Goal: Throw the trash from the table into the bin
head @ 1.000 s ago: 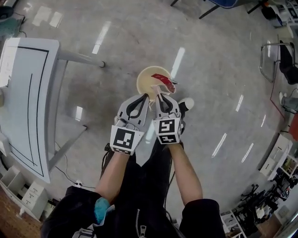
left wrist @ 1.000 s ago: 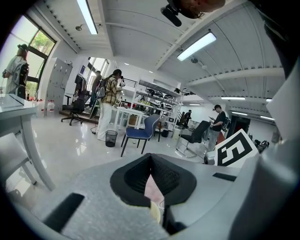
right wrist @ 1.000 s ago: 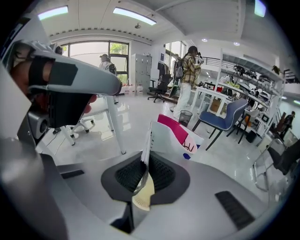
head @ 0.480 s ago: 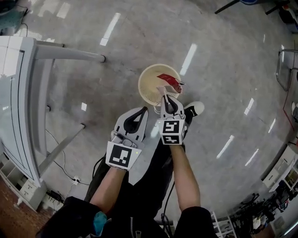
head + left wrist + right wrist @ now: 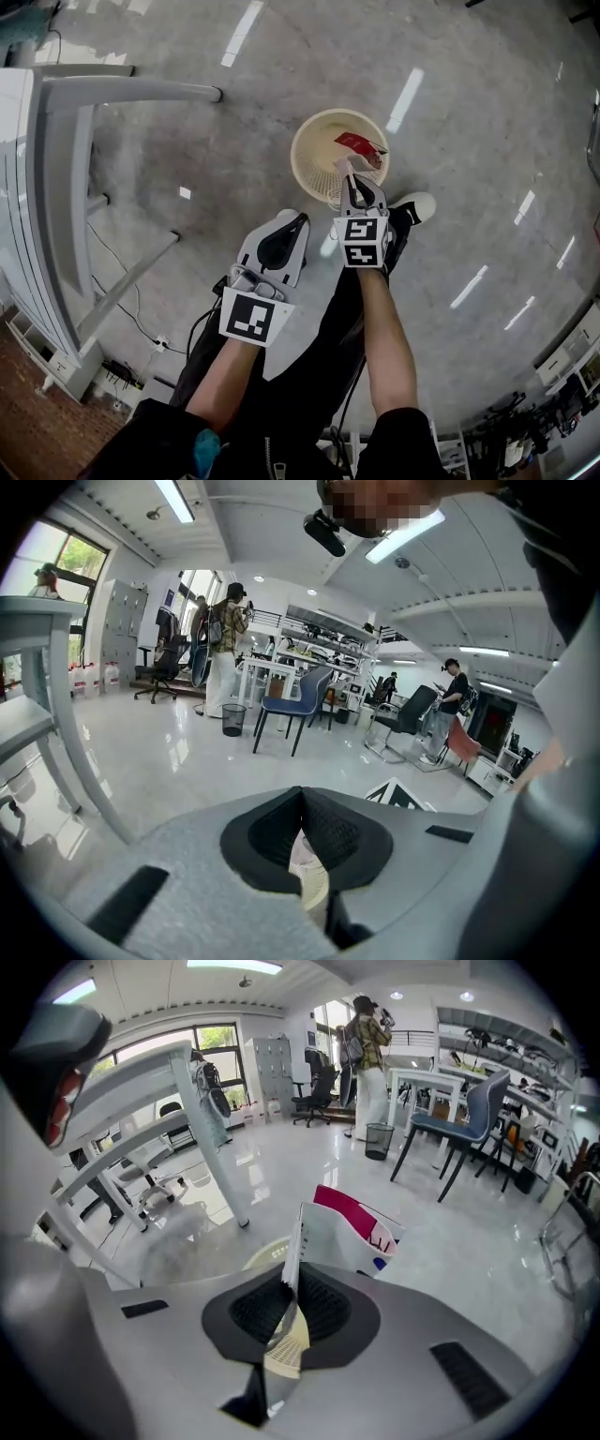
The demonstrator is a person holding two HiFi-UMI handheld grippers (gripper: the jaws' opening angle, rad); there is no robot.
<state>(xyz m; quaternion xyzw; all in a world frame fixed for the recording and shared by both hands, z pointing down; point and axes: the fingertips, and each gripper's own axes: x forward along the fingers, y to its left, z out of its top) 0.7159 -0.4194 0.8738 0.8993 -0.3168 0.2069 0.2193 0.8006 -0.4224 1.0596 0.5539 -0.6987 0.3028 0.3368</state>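
A round cream bin (image 5: 305, 150) stands on the floor in front of my feet. My right gripper (image 5: 349, 169) is shut on a red and white wrapper (image 5: 359, 143), holding it by its edge just over the bin's near rim. In the right gripper view the wrapper (image 5: 349, 1232) sticks up from the shut right gripper (image 5: 291, 1283), with the bin (image 5: 267, 1252) below it. My left gripper (image 5: 300, 218) hangs lower left of the bin, shut and empty. In the left gripper view, the left gripper (image 5: 301, 794) has its jaws meeting, and a bit of the bin (image 5: 312, 878) shows behind them.
The white table (image 5: 37, 187) stands at the left, its legs (image 5: 131, 281) slanting to the floor. My shoe (image 5: 417, 204) is right of the bin. Chairs (image 5: 450, 1138) and a standing person (image 5: 370, 1063) are far off across the glossy floor.
Both grippers have sunk toward the floor. The right one has carried the wrapper down to the bin's rim; the left stays beside it, shut.
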